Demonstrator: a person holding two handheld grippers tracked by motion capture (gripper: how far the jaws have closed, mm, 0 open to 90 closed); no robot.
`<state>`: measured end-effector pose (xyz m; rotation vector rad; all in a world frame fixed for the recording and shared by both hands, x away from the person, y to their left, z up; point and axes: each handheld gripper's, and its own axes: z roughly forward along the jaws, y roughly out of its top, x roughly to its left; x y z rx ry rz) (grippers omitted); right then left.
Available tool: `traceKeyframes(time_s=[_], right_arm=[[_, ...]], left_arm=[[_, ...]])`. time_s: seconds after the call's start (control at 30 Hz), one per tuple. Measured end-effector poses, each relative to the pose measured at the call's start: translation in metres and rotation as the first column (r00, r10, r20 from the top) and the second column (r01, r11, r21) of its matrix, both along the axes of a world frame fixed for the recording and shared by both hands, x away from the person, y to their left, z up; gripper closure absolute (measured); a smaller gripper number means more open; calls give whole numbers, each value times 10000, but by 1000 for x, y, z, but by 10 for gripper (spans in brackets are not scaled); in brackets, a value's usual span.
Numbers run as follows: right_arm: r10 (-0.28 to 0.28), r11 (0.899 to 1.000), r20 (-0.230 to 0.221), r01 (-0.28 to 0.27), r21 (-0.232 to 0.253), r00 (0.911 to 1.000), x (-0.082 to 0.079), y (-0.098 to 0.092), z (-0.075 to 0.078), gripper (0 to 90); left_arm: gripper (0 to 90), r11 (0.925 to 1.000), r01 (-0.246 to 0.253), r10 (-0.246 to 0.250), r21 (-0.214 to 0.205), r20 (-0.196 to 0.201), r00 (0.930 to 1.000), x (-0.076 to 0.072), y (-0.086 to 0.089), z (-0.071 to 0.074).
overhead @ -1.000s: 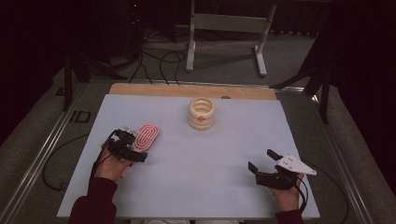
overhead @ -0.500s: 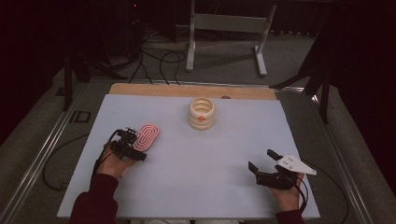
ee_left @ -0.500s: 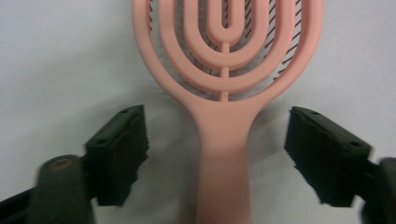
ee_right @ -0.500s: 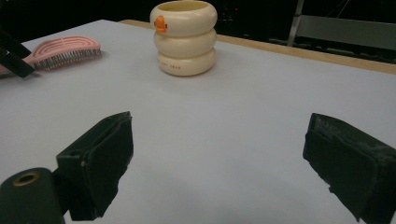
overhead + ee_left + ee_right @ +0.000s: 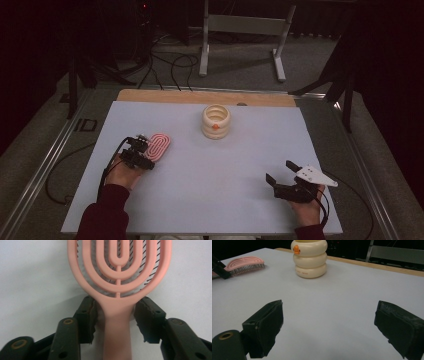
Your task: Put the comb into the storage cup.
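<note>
Two tools sit near the near edge of the counter (image 5: 200, 200), one toward each near corner. The right tool (image 5: 282, 172) is by the near right corner, held in a hand (image 5: 305, 210) that comes in from the bottom of the high view, with a grey three-cornered plate (image 5: 315, 175) on top. Its jaws stand wide apart with only bare counter between them, so it is released and grasps nothing; in the right gripper view the two black jaws frame an open stretch of pale surface.

The left tool (image 5: 142, 155) lies toward the near left corner, a little farther from the near edge than the right one. Its jaws have just been closing, and the handle of the pink hairbrush (image 5: 117, 277) lies between them. In the left gripper view the left pad looks to be touching the side of the handle where it widens into the head, while a thin gap seems to remain at the right pad, so the clench is not complete.

The hairbrush lies flat on the counter, bristles down, its oval slotted head pointing away from the left tool toward the far edge.

Farther off, near the middle of the far edge, a cream ringed container (image 5: 216, 121) with a small orange mark stands upright, well apart from the brush and both tools.
</note>
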<state>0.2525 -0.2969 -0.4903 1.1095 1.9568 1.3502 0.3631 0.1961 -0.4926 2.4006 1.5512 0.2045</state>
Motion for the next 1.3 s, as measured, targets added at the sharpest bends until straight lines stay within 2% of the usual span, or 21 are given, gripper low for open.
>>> traceKeyframes(time_s=[0.3, 0.67, 0.73, 0.97, 1.3], right_arm=[[-12, 10000, -43, 12, -52, 10000, 1, 0, -1, 86], [-49, 9999, -101, 49, -91, 9999, 1, 0, -1, 86], [-56, 9999, -108, 55, -98, 9999, 1, 0, -1, 86], [-61, 9999, -116, 59, -115, 9999, 1, -1, -2, 86], [-43, 9999, -120, 41, -128, 9999, 1, 0, -2, 86]], left_arm=[[605, 9996, 143, -129, 263, -517, 9986, 6, -3, 2], [674, 9983, 423, -399, 411, -567, 9976, 4, -3, 3], [698, 9977, 471, -448, 477, -494, 9978, 4, -3, 4], [702, 9976, 444, -431, 532, -266, 9987, 2, -3, 4], [703, 9986, 528, -530, 67, 329, 9981, -3, 0, 11]])
